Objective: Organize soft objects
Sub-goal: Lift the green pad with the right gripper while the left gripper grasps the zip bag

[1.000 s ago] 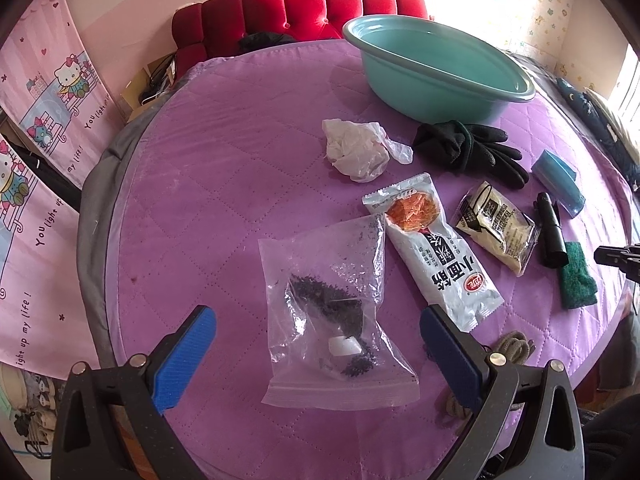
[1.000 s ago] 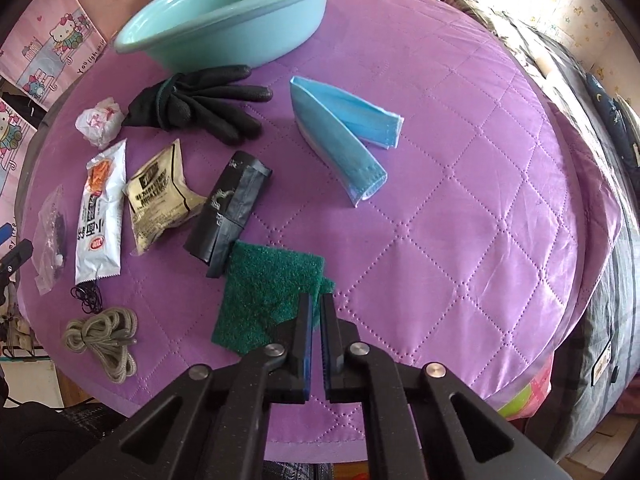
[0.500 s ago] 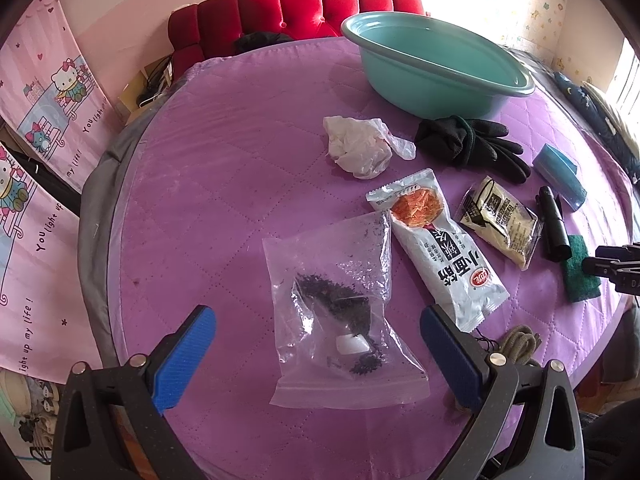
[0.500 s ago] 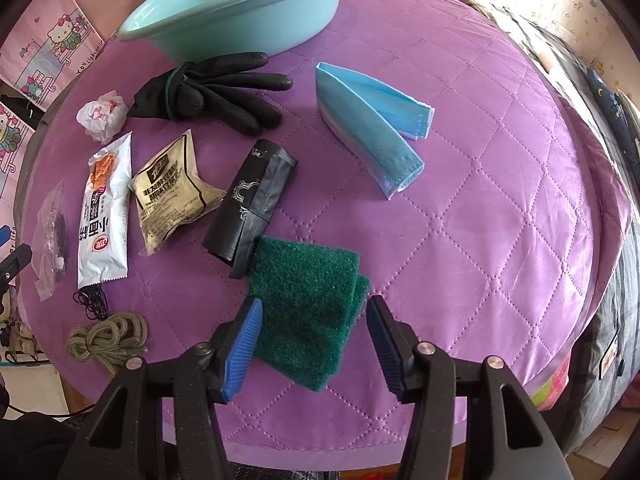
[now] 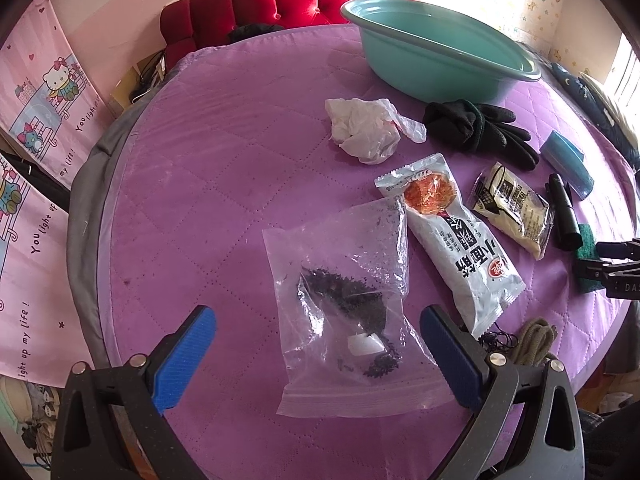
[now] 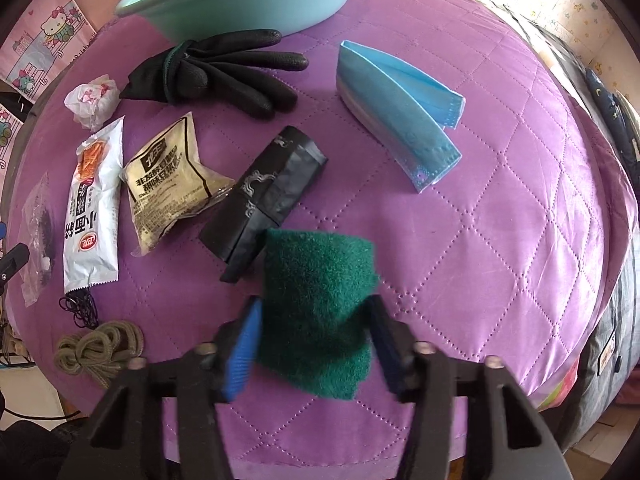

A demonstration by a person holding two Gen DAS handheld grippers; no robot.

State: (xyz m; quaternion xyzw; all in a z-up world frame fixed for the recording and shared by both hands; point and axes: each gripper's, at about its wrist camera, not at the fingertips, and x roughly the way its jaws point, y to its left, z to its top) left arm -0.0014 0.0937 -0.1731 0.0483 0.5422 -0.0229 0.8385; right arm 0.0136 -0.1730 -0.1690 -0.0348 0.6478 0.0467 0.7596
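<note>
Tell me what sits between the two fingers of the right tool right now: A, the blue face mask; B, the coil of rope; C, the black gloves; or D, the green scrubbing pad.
D: in the right wrist view the green scrubbing pad lies between the open fingers of the right tool, while the face mask, gloves and rope lie apart from it on the purple cover.

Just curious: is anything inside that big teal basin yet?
No. In the left view the basin's visible inside is bare, and the glove lies outside it.
</note>
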